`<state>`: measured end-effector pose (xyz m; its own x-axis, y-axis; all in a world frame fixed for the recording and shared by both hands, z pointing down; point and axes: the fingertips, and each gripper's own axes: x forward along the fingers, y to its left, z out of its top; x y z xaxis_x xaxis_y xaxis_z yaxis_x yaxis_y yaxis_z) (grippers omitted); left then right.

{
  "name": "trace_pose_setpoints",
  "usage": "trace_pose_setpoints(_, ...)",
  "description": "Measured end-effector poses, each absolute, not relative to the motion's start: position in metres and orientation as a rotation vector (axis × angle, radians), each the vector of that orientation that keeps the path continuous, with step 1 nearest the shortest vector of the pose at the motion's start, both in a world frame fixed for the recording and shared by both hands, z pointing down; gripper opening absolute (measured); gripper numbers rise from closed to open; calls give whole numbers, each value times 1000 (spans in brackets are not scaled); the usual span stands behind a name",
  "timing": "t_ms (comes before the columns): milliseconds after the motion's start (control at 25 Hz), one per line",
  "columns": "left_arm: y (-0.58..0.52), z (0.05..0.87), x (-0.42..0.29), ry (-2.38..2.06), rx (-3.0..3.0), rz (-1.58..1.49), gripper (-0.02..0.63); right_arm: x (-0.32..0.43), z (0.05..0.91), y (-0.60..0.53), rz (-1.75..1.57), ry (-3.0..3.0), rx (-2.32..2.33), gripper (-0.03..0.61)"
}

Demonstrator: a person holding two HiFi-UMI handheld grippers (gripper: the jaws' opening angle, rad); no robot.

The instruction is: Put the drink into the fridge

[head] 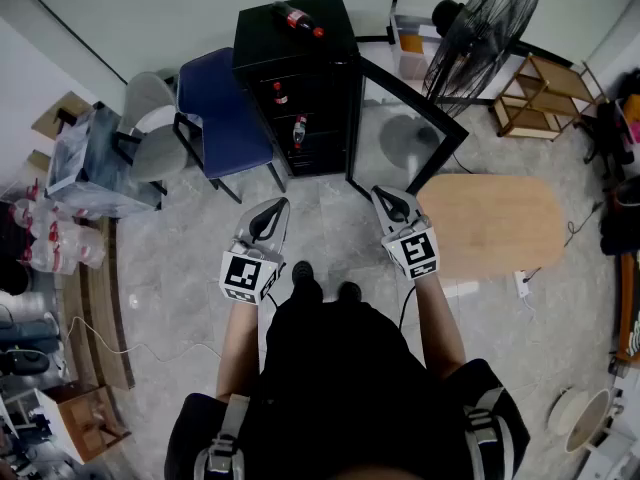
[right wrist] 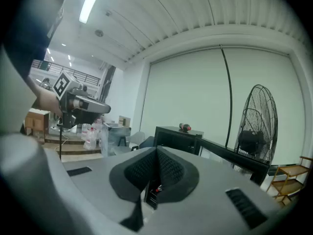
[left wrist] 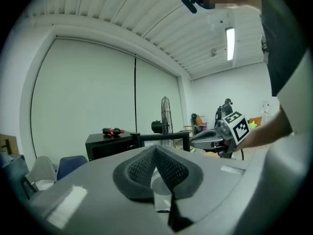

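Observation:
A small black fridge (head: 296,78) stands against the far wall with its glass door (head: 410,118) swung open to the right. A dark drink bottle with a red cap (head: 297,18) lies on top of the fridge; it also shows as the bottle (left wrist: 113,130) and the bottle (right wrist: 185,127) in the gripper views. Two more bottles (head: 298,128) sit on the fridge's shelves. My left gripper (head: 274,208) and right gripper (head: 385,199) are held side by side short of the fridge, both shut and empty, apart from every bottle.
A blue chair (head: 225,118) stands left of the fridge, with a grey chair and a bin (head: 100,158) beyond it. A large black fan (head: 485,28) is at the back right, a wooden rack (head: 545,93) beside it, and a light wooden tabletop (head: 495,223) at my right.

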<state>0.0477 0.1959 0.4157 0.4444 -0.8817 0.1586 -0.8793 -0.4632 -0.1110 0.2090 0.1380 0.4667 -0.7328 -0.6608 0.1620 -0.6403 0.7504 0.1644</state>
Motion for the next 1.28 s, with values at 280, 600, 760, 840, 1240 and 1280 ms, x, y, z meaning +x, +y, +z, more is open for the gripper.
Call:
trace_pose_setpoints(280,203,414,60,1632,-2654,-300,2,222,471,142,-155,-2718,1012,2)
trace_pose_setpoints(600,212,414,63,1664,-2635,-297,2,228,473,150,-167,-2717,982,2)
trace_pose_setpoints(760,217,413,65,1672,-2623,-294,2,230,473,155,-183,-2715,969,3)
trace_pose_setpoints(840,218,413,65,1681,-2617,-287,3,230,472,155,-191,-2717,971,5)
trace_pose_setpoints(1240,226,412,66,1707,-2602,-270,66,237,467,158,-185,-2764,984,133)
trace_pose_setpoints(1280,227,412,66,1707,-2601,-268,80,237,468,158,-173,-2770,984,158)
